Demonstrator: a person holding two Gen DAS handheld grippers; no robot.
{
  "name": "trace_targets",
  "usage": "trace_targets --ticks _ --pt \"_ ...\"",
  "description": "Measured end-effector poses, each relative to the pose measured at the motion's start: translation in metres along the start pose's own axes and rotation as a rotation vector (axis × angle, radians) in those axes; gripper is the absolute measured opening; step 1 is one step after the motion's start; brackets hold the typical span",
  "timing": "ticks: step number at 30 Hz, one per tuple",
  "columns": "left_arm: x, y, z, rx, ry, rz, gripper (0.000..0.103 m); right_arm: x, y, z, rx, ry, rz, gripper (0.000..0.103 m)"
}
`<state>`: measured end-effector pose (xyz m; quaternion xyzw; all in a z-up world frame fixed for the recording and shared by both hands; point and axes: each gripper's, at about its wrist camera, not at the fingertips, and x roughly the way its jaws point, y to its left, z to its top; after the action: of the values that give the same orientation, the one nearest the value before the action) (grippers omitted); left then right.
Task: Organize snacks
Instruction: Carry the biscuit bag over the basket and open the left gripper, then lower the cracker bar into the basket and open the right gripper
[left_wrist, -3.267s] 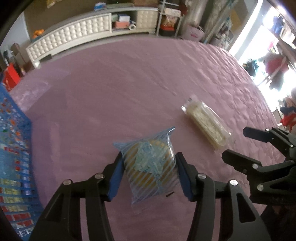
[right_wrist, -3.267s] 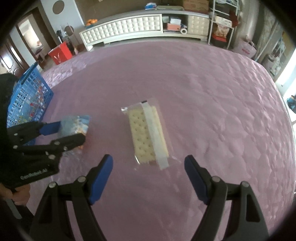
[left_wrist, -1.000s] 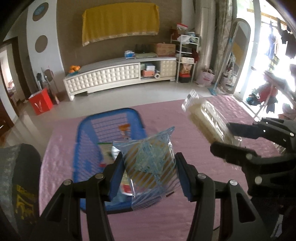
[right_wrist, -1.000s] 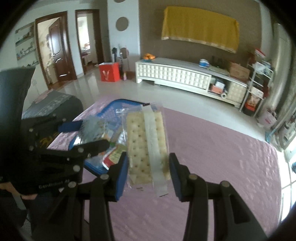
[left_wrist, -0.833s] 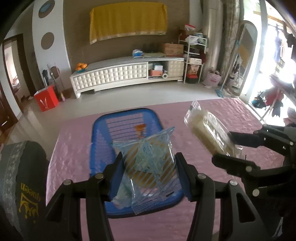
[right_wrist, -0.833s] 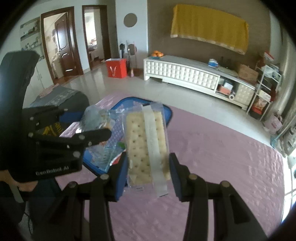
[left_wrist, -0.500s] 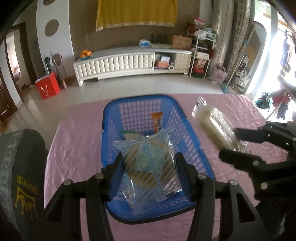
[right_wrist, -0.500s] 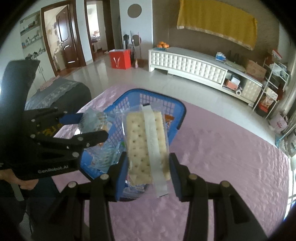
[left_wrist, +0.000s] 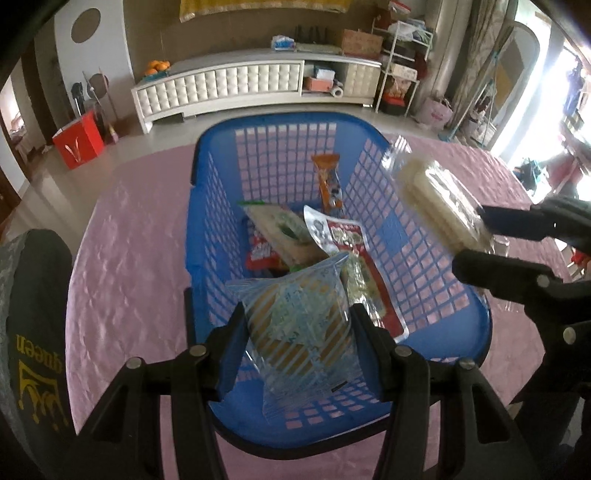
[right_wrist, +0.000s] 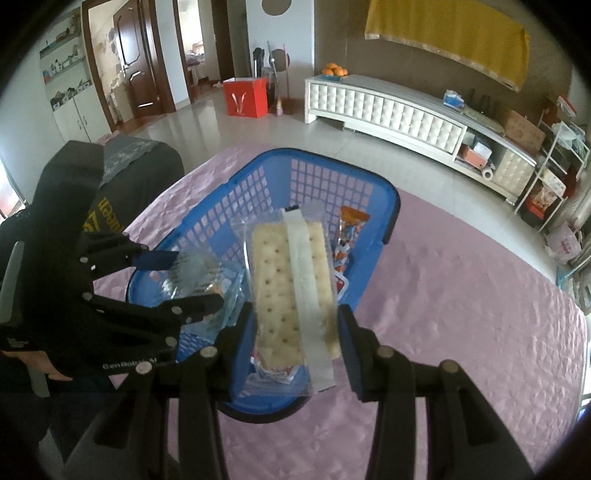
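My left gripper (left_wrist: 295, 336) is shut on a blue-striped snack bag (left_wrist: 299, 332) and hangs over the near end of the blue basket (left_wrist: 207, 192). My right gripper (right_wrist: 295, 332) is shut on a clear pack of crackers (right_wrist: 291, 288) and hovers above the same basket (right_wrist: 332, 177). In the left wrist view the cracker pack (left_wrist: 439, 203) and the right gripper (left_wrist: 480, 240) sit over the basket's right rim. The right wrist view shows the left gripper (right_wrist: 184, 280) with its bag (right_wrist: 195, 277) over the basket's left side. Several snack packets (left_wrist: 332, 236) lie inside the basket.
The basket stands on a pink quilted table cover (left_wrist: 122, 236). A dark chair back with yellow lettering (left_wrist: 33, 332) is close at the left. Beyond the table are a white cabinet (left_wrist: 236, 85), a red box (left_wrist: 77, 140) and shelves (left_wrist: 395, 55).
Both grippers lifted their packs off the pink cover and carried them to the basket. Over the last second they sank toward it, so the basket now fills more of both views.
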<state>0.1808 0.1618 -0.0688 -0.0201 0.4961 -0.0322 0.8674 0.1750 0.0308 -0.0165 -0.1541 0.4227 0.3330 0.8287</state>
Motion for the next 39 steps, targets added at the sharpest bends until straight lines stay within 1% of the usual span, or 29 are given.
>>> trace_targets --ticks 3,5,7,9,11,13,17,20,22,26,30,33,36,38,39 --pt "0.001 -0.006 -0.002 0.020 0.015 0.026 0.053 0.000 0.000 0.000 0.001 -0.003 0.000 0.048" --pt "-0.001 -0.006 -0.003 0.016 0.016 0.023 0.056 -0.001 0.002 0.000 0.000 -0.006 0.000 0.048" --pt "-0.007 -0.007 -0.001 0.014 0.001 0.010 0.064 -0.003 0.003 -0.001 -0.002 -0.012 -0.001 0.048" --pt "-0.017 -0.008 -0.001 0.023 -0.023 0.023 0.067 -0.005 0.003 -0.001 0.001 -0.017 0.000 0.048" --pt "-0.026 -0.008 0.001 0.025 -0.050 0.040 0.068 -0.009 0.002 0.000 0.003 -0.028 0.001 0.048" --pt "-0.041 -0.002 0.003 0.000 -0.084 0.051 0.068 -0.013 0.000 0.003 0.012 -0.039 0.009 0.048" --pt "-0.067 0.011 0.007 -0.056 -0.150 0.035 0.068 -0.016 0.003 0.008 0.022 -0.051 0.026 0.048" --pt "-0.079 0.020 0.012 -0.067 -0.175 0.026 0.068 -0.013 0.007 0.014 0.021 -0.049 0.028 0.048" --pt "-0.082 0.024 0.013 -0.068 -0.186 0.049 0.068 -0.008 0.010 0.020 0.019 -0.042 0.030 0.048" --pt "-0.079 0.036 0.011 -0.074 -0.193 0.064 0.068 0.005 0.016 0.028 0.027 -0.016 0.033 0.048" --pt "-0.071 0.046 0.009 -0.062 -0.193 0.106 0.068 0.020 0.019 0.037 0.044 0.014 0.040 0.048" --pt "-0.063 0.056 0.010 -0.070 -0.189 0.109 0.068 0.035 0.019 0.043 0.067 0.043 0.034 0.048" --pt "-0.052 0.067 0.014 -0.102 -0.181 0.109 0.068 0.054 0.018 0.048 0.103 0.081 0.040 0.048" --pt "-0.046 0.075 0.017 -0.119 -0.177 0.104 0.073 0.064 0.016 0.051 0.119 0.103 0.040 0.048" --pt "-0.043 0.077 0.017 -0.123 -0.174 0.109 0.083 0.069 0.015 0.052 0.125 0.113 0.033 0.048"
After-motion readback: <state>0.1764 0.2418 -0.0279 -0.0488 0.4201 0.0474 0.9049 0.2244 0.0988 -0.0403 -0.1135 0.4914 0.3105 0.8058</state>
